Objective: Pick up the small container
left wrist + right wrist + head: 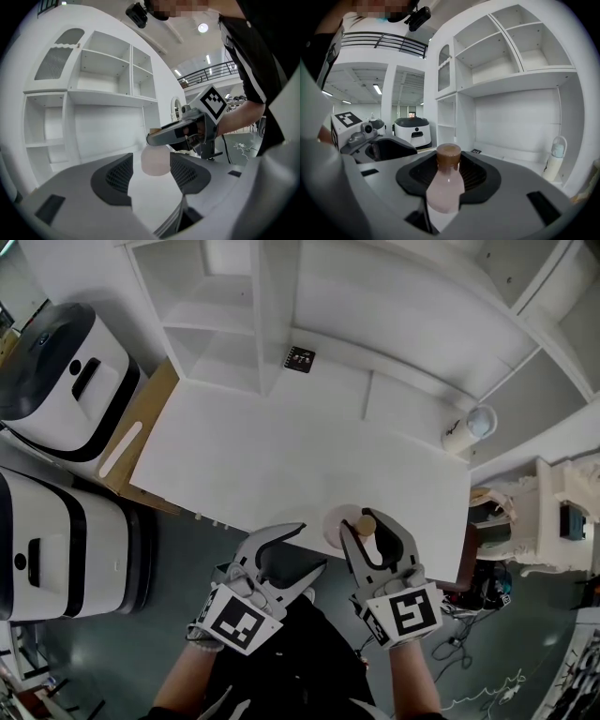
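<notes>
The small container is a pale pink bottle (343, 525) with a brown cap (365, 524). It is lifted over the near edge of the white table (281, 456). My right gripper (364, 524) is shut on it. In the right gripper view the bottle (445, 190) stands upright between the dark pads, with its cap (448, 156) above them. My left gripper (302, 547) hangs just left of it, open, with nothing between its fingers. In the left gripper view the bottle (155, 161) shows beyond the open jaws, under the right gripper (185, 133).
A white shelf unit (225, 315) stands at the back of the table, with a small black card (301, 358) beside it. A white tumbler (466, 430) lies at the table's right end. Two white machines (66, 381) (56, 549) stand on the floor at left.
</notes>
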The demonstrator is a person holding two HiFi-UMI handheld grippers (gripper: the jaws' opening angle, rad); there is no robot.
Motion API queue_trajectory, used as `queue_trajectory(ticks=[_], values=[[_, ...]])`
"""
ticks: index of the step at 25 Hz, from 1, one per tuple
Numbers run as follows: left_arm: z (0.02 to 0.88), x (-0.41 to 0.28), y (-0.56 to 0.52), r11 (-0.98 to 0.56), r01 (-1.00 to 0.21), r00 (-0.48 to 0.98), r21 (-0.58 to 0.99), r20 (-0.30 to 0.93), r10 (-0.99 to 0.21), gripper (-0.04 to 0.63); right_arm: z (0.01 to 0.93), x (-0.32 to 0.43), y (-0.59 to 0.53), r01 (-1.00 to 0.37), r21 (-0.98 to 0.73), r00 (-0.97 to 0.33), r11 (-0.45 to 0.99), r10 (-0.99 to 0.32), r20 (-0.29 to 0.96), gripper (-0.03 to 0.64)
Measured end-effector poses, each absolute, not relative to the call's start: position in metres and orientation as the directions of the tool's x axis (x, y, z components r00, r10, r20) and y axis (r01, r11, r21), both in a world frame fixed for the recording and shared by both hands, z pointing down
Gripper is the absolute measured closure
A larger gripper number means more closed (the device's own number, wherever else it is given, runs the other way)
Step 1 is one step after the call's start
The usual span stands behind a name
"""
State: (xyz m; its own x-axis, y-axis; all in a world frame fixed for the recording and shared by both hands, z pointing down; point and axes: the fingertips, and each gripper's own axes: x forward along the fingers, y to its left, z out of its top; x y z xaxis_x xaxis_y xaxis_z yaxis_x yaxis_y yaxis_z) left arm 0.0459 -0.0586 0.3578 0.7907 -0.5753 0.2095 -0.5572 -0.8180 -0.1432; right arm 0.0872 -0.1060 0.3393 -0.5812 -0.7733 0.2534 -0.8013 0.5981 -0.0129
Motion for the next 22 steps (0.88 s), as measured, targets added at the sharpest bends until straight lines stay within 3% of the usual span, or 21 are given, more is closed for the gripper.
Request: queue_trajectory(ticks=[8,22], values=[[0.357,0.06,-0.059,-0.845,-0.491,0.808,-0.212,0.251,-0.533,0.259,0.308,0.077,-0.095,-0.785,0.007,-0.602,0.62,-0.765,0.23,0.471],[0.342,0.079,-0.052,-0.88,-0.413,0.857,-0.234,0.227,-0.463,0.249,0.271,0.065,-0.072,-0.761,0.01,-0.634,0.649,-0.746,0.203,0.471]])
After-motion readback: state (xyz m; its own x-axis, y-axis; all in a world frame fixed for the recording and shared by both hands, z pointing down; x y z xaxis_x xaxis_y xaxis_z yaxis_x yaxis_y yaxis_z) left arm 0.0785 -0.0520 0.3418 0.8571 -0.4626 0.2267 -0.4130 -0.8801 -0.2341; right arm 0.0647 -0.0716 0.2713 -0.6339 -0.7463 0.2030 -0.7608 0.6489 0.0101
